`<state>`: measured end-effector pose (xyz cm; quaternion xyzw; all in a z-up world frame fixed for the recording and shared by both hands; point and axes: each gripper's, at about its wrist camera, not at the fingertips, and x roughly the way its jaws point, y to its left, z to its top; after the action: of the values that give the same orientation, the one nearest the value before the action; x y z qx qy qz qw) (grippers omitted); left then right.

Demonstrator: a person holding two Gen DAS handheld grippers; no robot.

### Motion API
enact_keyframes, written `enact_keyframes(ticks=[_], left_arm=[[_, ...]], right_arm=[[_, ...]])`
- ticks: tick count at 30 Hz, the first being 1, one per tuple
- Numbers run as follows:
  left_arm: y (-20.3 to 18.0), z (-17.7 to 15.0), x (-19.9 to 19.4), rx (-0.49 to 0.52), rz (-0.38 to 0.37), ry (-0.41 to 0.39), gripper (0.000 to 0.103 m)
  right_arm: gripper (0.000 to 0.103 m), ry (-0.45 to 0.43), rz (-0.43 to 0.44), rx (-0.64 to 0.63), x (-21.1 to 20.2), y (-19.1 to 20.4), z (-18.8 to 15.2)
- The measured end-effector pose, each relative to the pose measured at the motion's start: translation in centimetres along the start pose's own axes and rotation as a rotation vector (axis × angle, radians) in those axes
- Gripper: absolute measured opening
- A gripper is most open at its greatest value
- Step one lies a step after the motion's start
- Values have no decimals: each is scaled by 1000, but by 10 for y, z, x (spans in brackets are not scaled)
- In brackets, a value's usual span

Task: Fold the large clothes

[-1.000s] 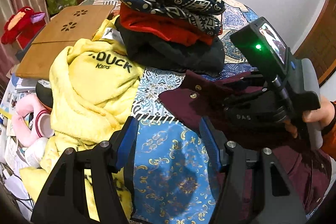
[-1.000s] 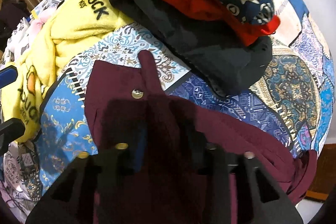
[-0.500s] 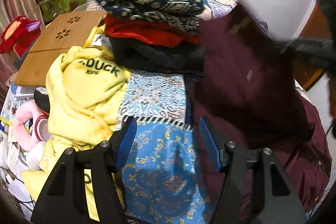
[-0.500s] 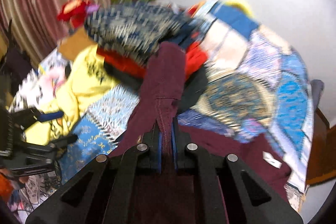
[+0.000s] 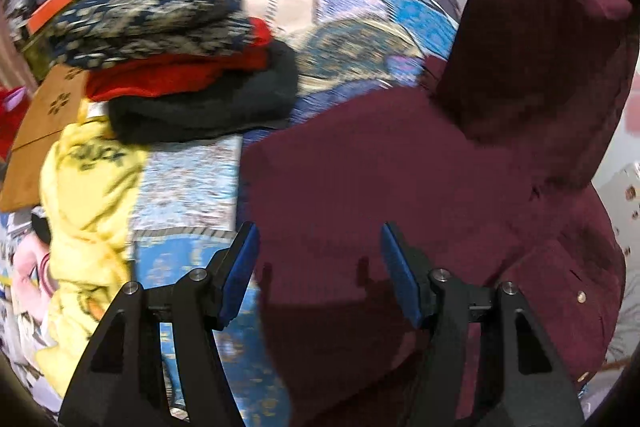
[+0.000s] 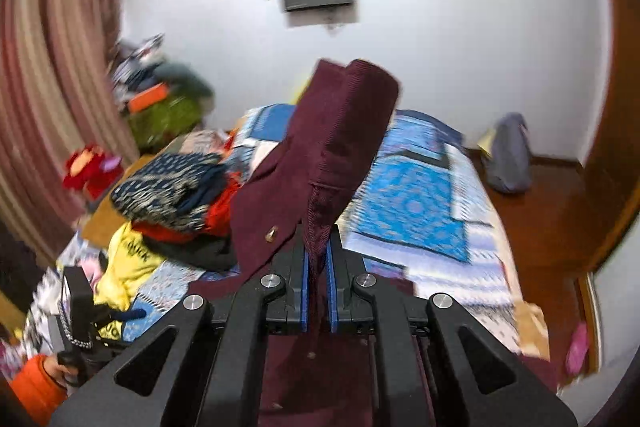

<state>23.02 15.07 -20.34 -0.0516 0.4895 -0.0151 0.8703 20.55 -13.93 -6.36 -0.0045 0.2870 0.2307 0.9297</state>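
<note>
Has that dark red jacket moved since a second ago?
Yes. The right gripper has lifted part of the jacket up off the bed, above the clothes stack.

light: even indoor | motion blur throughout | fisheye edges warped, dark

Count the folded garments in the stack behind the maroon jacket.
3: patterned navy piece on top, red one under it, black one at the bottom. More may be hidden.

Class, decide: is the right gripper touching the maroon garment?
Touching. The right wrist view shows the right gripper with its blue pads clamped on a fold of the maroon garment.
</note>
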Motion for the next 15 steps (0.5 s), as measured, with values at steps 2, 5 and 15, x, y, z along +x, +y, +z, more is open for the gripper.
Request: enact_keyframes(ticks=[2, 5, 15], left_arm=[[-11, 0, 7, 25, -12, 29, 62], [-21, -2, 18, 44, 0, 79, 62], [-30, -27, 29, 67, -22, 157, 62]], right_arm=[[6, -1, -30, 46, -8, -20, -9], [6, 20, -66, 115, -14, -50, -30], [6, 291, -148, 313, 16, -122, -143]])
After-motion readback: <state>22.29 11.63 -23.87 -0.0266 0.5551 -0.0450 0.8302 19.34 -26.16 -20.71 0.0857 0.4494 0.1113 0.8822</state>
